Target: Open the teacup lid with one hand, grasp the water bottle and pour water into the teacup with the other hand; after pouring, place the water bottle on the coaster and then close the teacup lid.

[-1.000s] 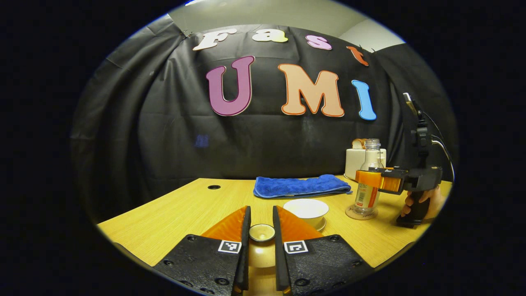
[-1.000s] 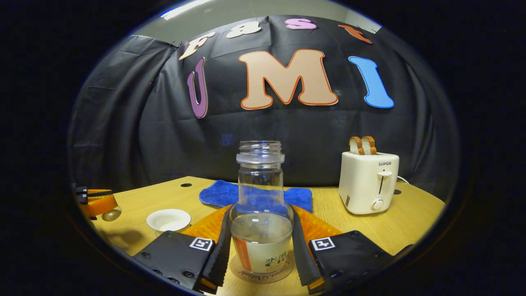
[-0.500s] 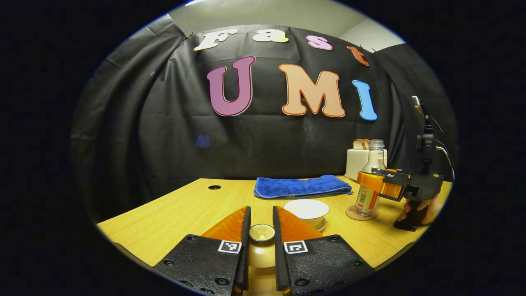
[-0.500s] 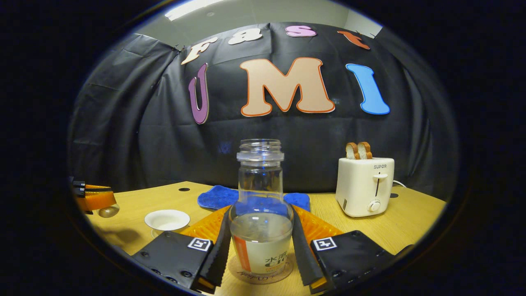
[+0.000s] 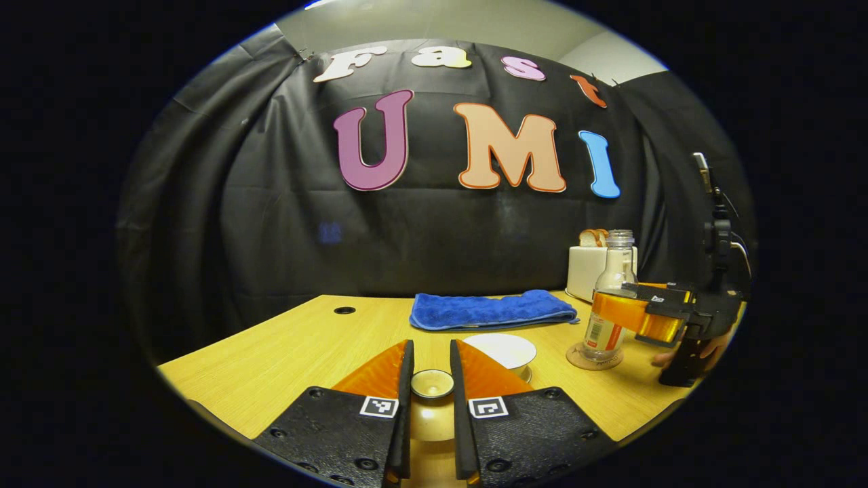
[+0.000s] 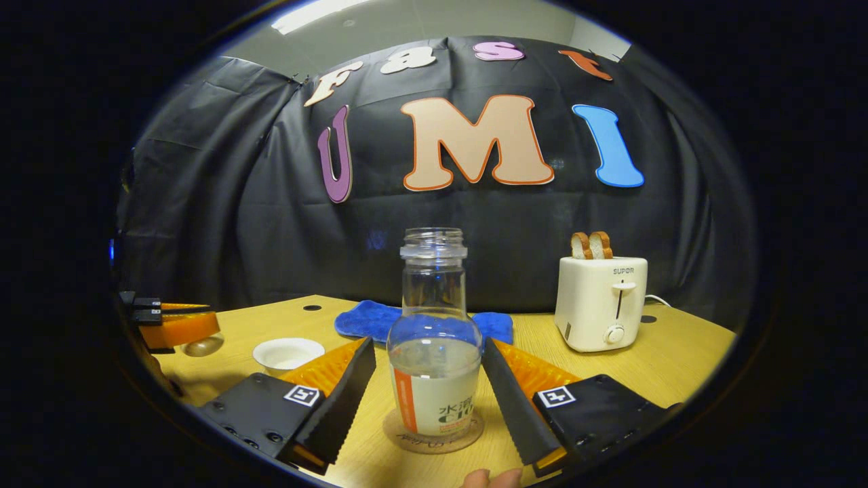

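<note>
Between my left claw [image 5: 431, 393] fingers: teacup lid [image 5: 432, 383], pinched by its knob; smooth, breakable. Right claw [image 6: 427, 379] gapes around water bottle [image 6: 435, 366], untouching.

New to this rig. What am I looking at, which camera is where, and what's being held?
No robot: a person holds a two-finger gripper in each hand, with a fisheye camera riding on each. In the left gripper view, the left gripper is shut on the teacup lid, lifted off the open teacup. In the right gripper view, the right gripper is open around the uncapped bottle, which stands on the coaster. Also on the table: a blue towel and a toaster with bread.
</note>
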`<state>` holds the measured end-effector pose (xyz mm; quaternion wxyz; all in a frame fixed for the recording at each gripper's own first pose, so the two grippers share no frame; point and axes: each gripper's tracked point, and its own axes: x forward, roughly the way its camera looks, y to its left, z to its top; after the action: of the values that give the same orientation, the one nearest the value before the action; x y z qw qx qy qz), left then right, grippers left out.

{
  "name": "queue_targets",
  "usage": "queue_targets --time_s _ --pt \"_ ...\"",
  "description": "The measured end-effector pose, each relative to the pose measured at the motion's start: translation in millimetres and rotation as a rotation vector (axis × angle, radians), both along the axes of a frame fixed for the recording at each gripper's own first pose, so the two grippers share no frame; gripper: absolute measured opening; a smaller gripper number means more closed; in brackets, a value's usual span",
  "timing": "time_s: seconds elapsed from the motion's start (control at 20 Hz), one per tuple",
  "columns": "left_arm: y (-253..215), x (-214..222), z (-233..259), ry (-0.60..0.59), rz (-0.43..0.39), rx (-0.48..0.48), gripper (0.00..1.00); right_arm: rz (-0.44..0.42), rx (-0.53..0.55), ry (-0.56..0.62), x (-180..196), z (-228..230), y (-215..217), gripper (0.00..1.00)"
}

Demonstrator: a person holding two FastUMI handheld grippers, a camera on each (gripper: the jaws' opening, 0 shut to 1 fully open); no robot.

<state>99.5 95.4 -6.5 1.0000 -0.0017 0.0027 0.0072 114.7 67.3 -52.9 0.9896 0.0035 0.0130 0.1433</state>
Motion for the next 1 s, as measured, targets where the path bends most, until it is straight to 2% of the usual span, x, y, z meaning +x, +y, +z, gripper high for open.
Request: queue_targets --time_s 0.1,0.15,0.2,0.3,0.35,0.4,0.45,0.55,0.6,0.65,0.75,0.8,1.0 --pt "-10 11 0 -0.003 -0.026 0.001 0.23 -0.006 0.000 -0.002 -10 1 -11 0.95" --pt "-15 18 0 -0.003 -0.042 0.002 0.23 -0.011 0.000 0.002 -15 1 -18 0.99" --pt "-19 23 1 -0.005 -0.052 0.001 0.23 -0.009 0.000 -0.001 -21 2 -24 0.94" --pt "-25 33 1 -0.004 -0.064 0.000 0.23 -0.019 -0.001 -0.003 -30 4 -41 0.94" --pt "-28 38 1 -0.006 -0.070 0.000 0.23 -0.025 0.000 -0.003 -36 4 -50 0.99" --pt "-31 43 2 -0.008 -0.076 0.002 0.23 -0.030 -0.001 -0.004 -40 4 -58 0.99" --pt "-34 47 2 -0.009 -0.084 0.002 0.23 -0.039 -0.001 -0.003 -45 5 -65 0.94" --pt "-40 55 1 -0.009 -0.099 0.003 0.23 -0.068 -0.002 -0.005 -53 6 -84 0.94" --pt "-43 59 1 -0.008 -0.105 0.002 0.23 -0.082 -0.002 -0.009 -58 7 -92 0.99" --pt "-47 64 0 -0.004 -0.112 0.006 0.23 -0.091 -0.003 -0.009 -63 7 -96 0.94" --pt "-53 72 0 -0.003 -0.123 0.009 0.23 -0.096 -0.002 -0.010 -72 8 -103 0.99" --pt "-57 77 0 0.005 -0.127 0.017 0.23 -0.098 -0.002 -0.011 -75 8 -106 0.94" --pt "-66 90 -11 0.070 -0.133 0.064 0.23 -0.081 -0.002 -0.009 -82 9 -106 0.94"
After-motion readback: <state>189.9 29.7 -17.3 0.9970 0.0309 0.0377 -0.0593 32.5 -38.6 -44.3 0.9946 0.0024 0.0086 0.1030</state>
